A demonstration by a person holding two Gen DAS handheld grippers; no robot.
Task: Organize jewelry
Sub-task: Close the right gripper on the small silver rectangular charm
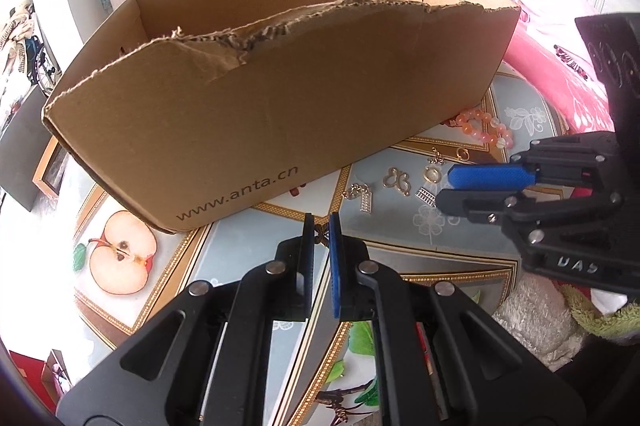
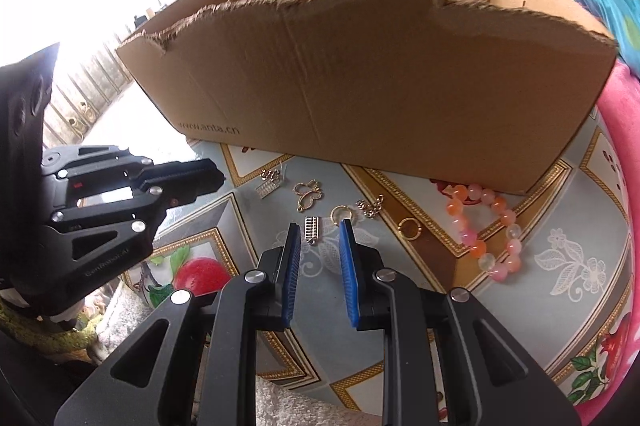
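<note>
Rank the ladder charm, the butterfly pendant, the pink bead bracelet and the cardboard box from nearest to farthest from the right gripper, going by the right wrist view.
From the right gripper:
1. Ladder charm, right between the fingertips.
2. Butterfly pendant, just ahead, slightly left.
3. Pink bead bracelet, off to the right.
4. Cardboard box, behind all the jewelry.

Cardboard box (image 2: 360, 85) stands at back of bench (image 2: 560, 258). Before its front wall, a row of small trinkets on the bench: ladder charm (image 2: 312, 228), butterfly pendant (image 2: 307, 194), ring (image 2: 409, 228). Bead bracelet (image 2: 486, 230) to their right, its far end just beside the box.
</note>
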